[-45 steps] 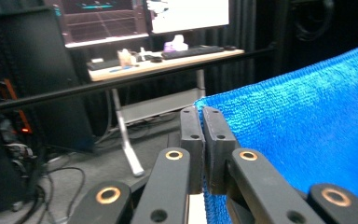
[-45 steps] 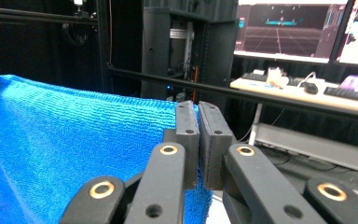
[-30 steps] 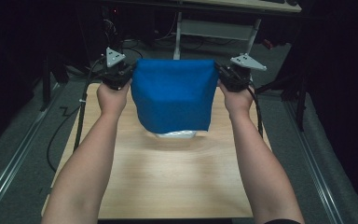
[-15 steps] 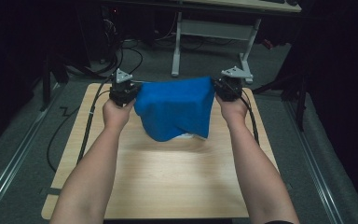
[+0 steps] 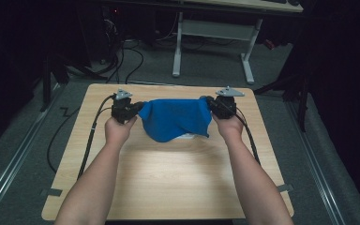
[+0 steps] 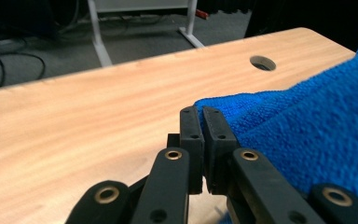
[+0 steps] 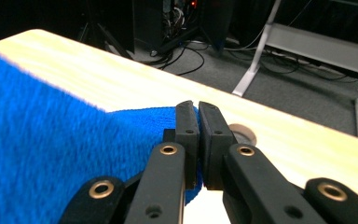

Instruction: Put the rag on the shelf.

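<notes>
A blue towel [image 5: 176, 119] hangs stretched between my two grippers over the far half of the wooden table [image 5: 168, 178], its lower edge sagging onto the tabletop. My left gripper [image 5: 138, 108] is shut on the towel's left top corner. My right gripper [image 5: 207, 104] is shut on the right top corner. In the left gripper view the jaws pinch the blue towel [image 6: 307, 135] at its corner, left gripper [image 6: 201, 116]. In the right gripper view the blue towel [image 7: 51, 135] spreads to the left of the closed jaws, right gripper [image 7: 197, 112]. A small white patch [image 5: 187, 136] shows under the towel's lower edge.
A round cable hole [image 6: 263, 62] sits in the tabletop near its far edge. Black cables [image 5: 91, 136] trail from both grippers across the table. A white desk frame [image 5: 213, 33] stands on the grey floor behind the table. The near half of the table is bare wood.
Both hands have come down together with the towel. It hung high and nearly full length before; now it is lower, bunched, and its bottom rests on the table.
</notes>
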Demonstrator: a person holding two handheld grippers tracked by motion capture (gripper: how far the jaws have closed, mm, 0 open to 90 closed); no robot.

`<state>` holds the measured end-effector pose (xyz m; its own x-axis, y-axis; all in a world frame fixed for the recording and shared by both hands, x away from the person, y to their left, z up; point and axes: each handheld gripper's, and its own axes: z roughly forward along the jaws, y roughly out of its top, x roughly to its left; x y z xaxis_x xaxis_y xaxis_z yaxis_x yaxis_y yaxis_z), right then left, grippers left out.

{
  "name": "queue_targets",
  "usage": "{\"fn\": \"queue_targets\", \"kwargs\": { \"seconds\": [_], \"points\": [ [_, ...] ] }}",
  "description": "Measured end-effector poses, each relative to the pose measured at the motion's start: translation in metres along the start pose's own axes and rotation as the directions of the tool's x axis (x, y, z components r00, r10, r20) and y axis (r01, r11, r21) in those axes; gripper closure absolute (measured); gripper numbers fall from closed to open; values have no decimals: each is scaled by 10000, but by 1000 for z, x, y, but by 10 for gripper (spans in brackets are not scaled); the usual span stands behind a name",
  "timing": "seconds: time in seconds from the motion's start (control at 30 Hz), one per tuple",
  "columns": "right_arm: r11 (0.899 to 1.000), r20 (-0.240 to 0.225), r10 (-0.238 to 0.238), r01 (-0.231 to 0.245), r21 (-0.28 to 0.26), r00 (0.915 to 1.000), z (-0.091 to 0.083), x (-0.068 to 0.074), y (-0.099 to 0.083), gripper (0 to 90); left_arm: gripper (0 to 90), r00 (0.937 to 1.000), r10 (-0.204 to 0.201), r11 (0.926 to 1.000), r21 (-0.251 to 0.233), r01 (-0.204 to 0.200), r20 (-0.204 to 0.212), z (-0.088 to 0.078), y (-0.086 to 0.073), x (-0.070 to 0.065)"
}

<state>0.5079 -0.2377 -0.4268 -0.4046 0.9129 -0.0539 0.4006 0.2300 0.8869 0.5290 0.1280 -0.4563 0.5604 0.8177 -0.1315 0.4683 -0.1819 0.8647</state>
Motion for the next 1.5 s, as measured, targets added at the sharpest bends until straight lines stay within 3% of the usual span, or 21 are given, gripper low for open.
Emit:
{"fn": "queue_targets", "kwargs": {
  "seconds": [0.23,0.53,0.93,1.33,1.43,1.5],
  "points": [
    [9996,-191,42,-37,285,9998,6,6,-18,878,876,9991,138,9993,355,-152,392,8,-9,-4],
    [9983,-387,283,-262,520,9989,13,10,-35,878,873,9965,-126,9975,706,67,829,22,-18,-10],
    [9963,-371,417,-387,769,9984,13,10,-52,878,863,9928,-458,9921,1216,323,1106,40,-32,-15],
    [9954,-353,556,-526,805,9978,14,9,-61,876,833,9917,-578,9899,1351,421,1151,45,-36,-15],
    [9948,-369,657,-626,806,9972,14,8,-61,861,797,9922,-623,9900,1325,477,1083,45,-35,-15],
    [9945,-411,725,-691,791,9965,13,8,-60,806,732,9940,-589,9902,1315,465,920,43,-34,-16]
  ]
}}
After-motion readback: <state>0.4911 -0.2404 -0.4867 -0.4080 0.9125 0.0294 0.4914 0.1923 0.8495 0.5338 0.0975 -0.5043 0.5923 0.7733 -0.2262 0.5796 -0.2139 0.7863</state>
